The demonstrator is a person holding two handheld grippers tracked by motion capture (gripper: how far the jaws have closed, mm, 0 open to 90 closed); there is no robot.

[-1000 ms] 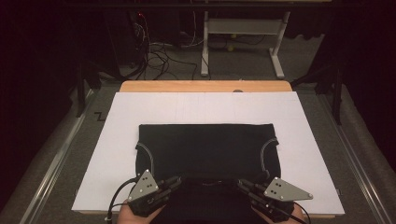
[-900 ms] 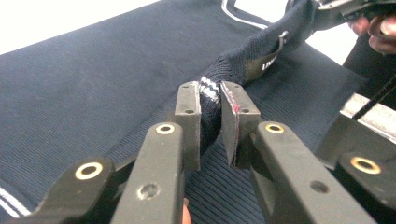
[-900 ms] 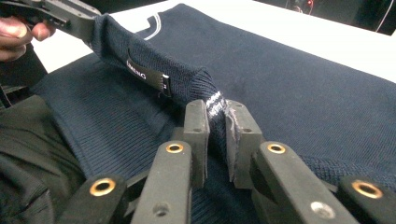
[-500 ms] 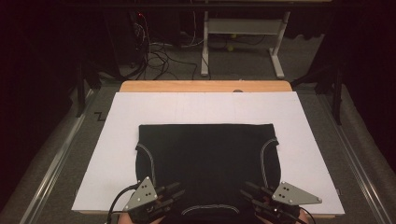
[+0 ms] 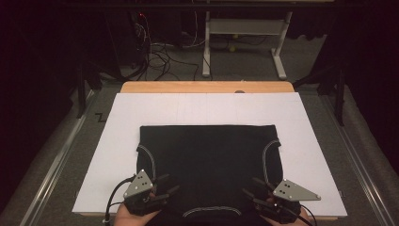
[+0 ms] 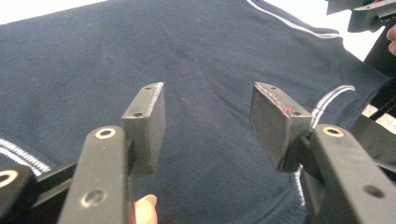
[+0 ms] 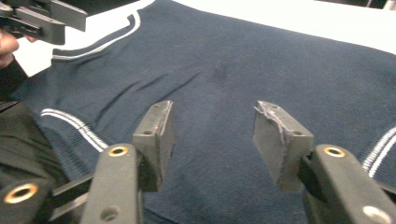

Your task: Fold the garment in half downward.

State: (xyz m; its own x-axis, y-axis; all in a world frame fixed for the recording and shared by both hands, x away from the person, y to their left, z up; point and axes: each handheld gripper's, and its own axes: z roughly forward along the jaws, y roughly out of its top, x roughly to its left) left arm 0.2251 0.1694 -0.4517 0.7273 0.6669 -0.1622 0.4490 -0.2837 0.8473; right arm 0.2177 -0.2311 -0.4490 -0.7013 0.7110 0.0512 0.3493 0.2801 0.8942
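Note:
A dark navy garment with white-striped trim lies flat and folded on a white sheet. My left gripper hovers over its near left part and my right gripper over its near right part. Both have just been opening. In the left gripper view the left gripper stands open just above the garment, with only cloth below the gap. The right gripper is likewise open above the garment. Neither pair of pads presses the fabric.
The white sheet covers a wooden table whose far edge shows bare. Metal rails run along both sides. Beyond the table stand a white desk frame and loose cables on the floor.
Both grippers' jaws have opened and let go of the garment's near edge, which now lies flat with its white-trimmed neckline showing. The left hand has shifted slightly.

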